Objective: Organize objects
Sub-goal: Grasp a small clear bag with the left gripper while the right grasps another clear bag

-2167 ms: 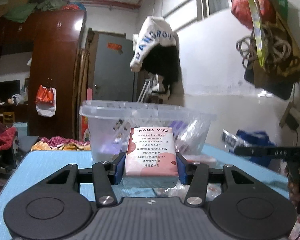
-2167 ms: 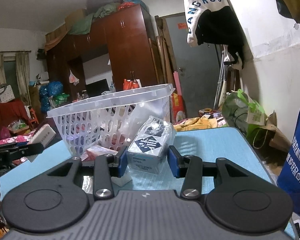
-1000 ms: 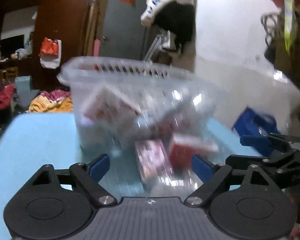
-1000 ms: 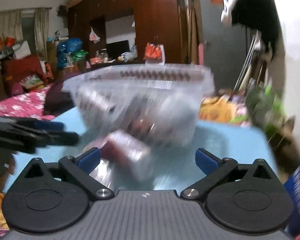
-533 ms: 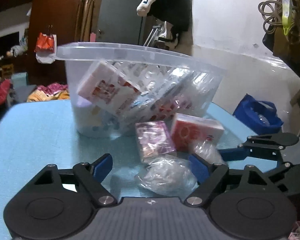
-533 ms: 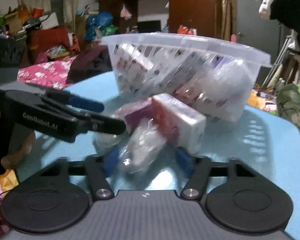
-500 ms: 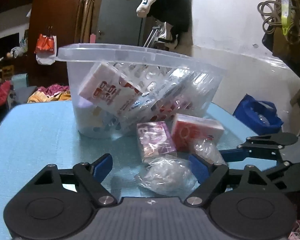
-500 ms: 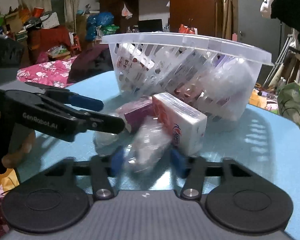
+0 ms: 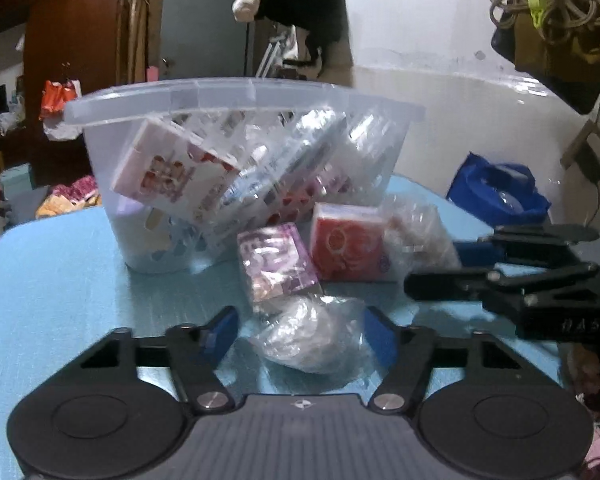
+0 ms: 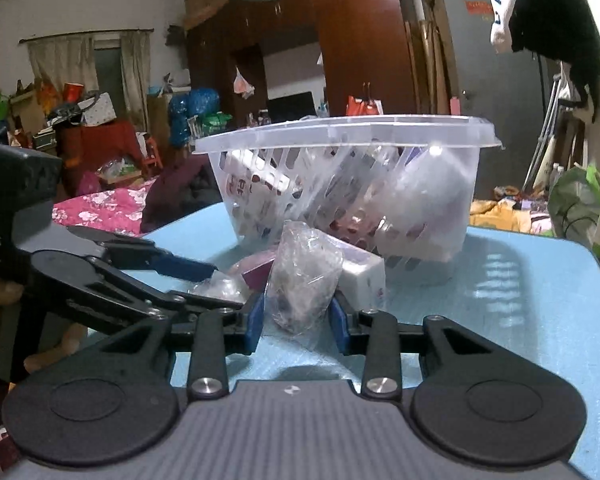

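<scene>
Two clear bags are lying on the blue counter (image 9: pixel 60 280) in front of the basket (image 9: pixel 244 92), and both claws are going for them at once. The right claw (image 10: pixel 296 316) is clamping on the taller bag (image 10: pixel 304 276), jaws nearly together, squeezing the crinkly plastic. The left claw (image 9: pixel 300 330) has just been closing around the low bag (image 9: pixel 312 332); its right pad is touching, the left one is standing just clear. The purple pack (image 9: pixel 276 264) and red box (image 9: pixel 348 240) are waiting beside the already crowded basket, likely next to go in.
</scene>
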Demonstrator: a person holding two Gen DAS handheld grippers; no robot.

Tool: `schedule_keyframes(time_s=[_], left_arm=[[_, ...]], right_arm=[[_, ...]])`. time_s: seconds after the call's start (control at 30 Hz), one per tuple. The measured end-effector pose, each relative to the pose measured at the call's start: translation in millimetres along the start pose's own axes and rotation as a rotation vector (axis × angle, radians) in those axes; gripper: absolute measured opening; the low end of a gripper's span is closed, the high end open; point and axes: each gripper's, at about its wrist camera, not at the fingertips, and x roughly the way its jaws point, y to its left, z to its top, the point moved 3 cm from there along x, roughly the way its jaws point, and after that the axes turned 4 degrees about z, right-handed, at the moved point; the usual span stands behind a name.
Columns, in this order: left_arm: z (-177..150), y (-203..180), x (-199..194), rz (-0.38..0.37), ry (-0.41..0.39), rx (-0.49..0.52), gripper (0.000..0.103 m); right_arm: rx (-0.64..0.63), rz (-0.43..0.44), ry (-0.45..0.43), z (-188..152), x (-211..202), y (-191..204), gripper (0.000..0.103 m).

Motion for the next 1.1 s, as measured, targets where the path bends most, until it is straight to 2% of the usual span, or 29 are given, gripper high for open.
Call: schedule_keyframes(time_s=[0.13, 0.37, 0.63, 1.1], left_arm=[[-2, 2, -4, -0.026, -0.024, -0.005, 0.055], [-6, 4, -23, -0.060, -0.143, -0.028, 0.054], [-7, 4, -37, -0.082, -0.229, -0.037, 0.054], [-8, 17, -44, -0.111, -0.277, -0.097, 0.054]], right_arm=[[0.016, -0.004, -0.018, 0, -4, -3, 0.039], [-0.002, -0.013, -0.040, 0, -1, 0, 0.038], [-0.014, -0.042, -0.088, -2, -7, 1, 0.038], [-0.025, -0.060, -0.111, -2, -9, 2, 0.038]])
